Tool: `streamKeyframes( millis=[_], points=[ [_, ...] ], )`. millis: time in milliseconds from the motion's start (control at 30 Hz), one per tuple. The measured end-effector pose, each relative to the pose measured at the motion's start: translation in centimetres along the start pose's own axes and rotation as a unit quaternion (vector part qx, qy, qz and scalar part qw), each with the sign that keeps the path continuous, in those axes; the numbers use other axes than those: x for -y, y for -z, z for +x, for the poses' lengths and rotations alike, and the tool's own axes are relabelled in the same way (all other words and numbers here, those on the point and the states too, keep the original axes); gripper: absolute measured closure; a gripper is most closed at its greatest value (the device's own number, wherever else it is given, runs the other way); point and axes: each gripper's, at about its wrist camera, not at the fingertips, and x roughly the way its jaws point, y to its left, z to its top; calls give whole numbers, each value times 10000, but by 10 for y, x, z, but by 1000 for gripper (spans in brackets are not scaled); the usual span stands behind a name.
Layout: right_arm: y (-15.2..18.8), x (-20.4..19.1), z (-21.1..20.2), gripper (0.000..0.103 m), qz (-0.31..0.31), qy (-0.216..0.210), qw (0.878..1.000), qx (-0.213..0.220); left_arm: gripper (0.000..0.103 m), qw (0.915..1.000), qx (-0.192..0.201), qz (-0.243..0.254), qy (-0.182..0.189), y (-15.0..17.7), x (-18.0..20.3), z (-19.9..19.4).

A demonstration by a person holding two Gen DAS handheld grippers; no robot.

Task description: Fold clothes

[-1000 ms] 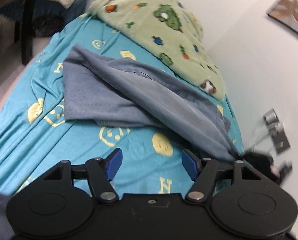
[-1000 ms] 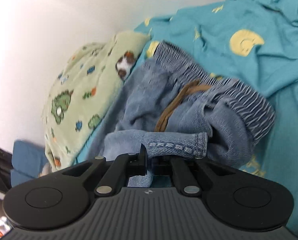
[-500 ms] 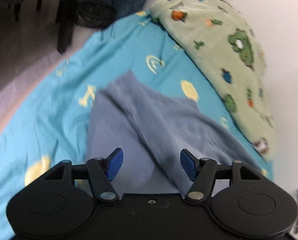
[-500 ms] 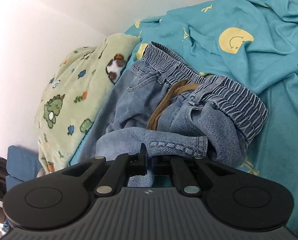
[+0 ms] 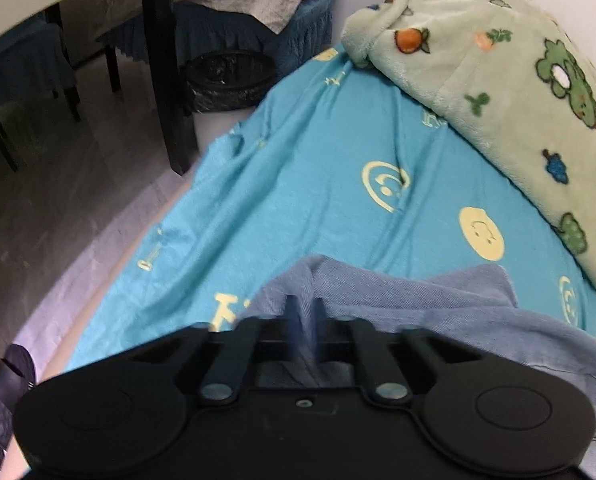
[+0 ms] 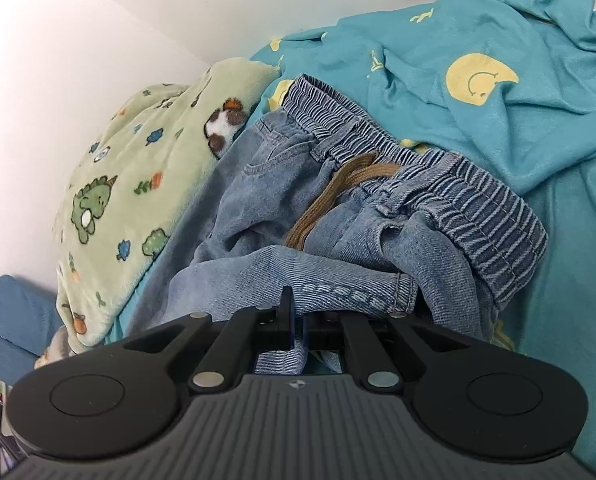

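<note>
A pair of light blue jeans with an elastic waistband and a brown drawstring lies bunched on the turquoise smiley-print sheet. My right gripper is shut on a hemmed leg end of the jeans, folded up near the waistband. In the left wrist view the jeans' fabric lies along the bottom, and my left gripper is shut on a fold of it at its near edge.
A green dinosaur-print fleece blanket lies along the wall side of the bed. The bed's left edge drops to the floor, where a black post, a dark bin and a chair stand.
My left gripper has moved down onto the jeans' fabric and shut on it; it was open before. The right gripper has stayed shut on the leg end, shifting only slightly.
</note>
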Motion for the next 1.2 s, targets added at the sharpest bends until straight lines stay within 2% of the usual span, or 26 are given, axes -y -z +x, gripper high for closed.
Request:
streamKeyframes(
  millis=[100,300,400,567,667,833,933,1067,1133,1167,1200],
  points=[
    [1,-3,0,101,-144,-34,9999,19,102,9997,242,-2,63,3,-7,-21],
    [4,-5,-3,101,-294,-116,9995,-30,102,9965,564,-319,533,23,-50,-97],
    [5,-7,-8,101,-360,-249,9990,-68,102,9944,531,-414,817,45,-69,-131],
    [12,-8,-18,101,-515,-309,9981,-112,102,9912,389,-717,1038,87,-90,-166],
    [13,-4,-23,101,-503,-215,9984,-146,102,9910,403,-816,985,109,-100,-173],
    [22,12,-28,100,-368,75,9987,-354,102,9929,154,-836,829,137,-112,-160],
    [26,17,-23,98,-354,243,9978,-500,102,9943,82,-783,717,145,-115,-147],
    [32,10,-19,94,-657,351,9956,-562,102,9946,98,-682,775,147,-117,-143],
    [33,5,-21,89,-850,380,9944,-509,96,9943,78,-673,828,145,-119,-142],
    [33,4,-23,82,-914,408,9939,-465,94,9940,65,-690,843,144,-120,-141],
    [34,3,-26,71,-945,405,9938,-428,91,9935,65,-724,872,143,-123,-141]
  ],
)
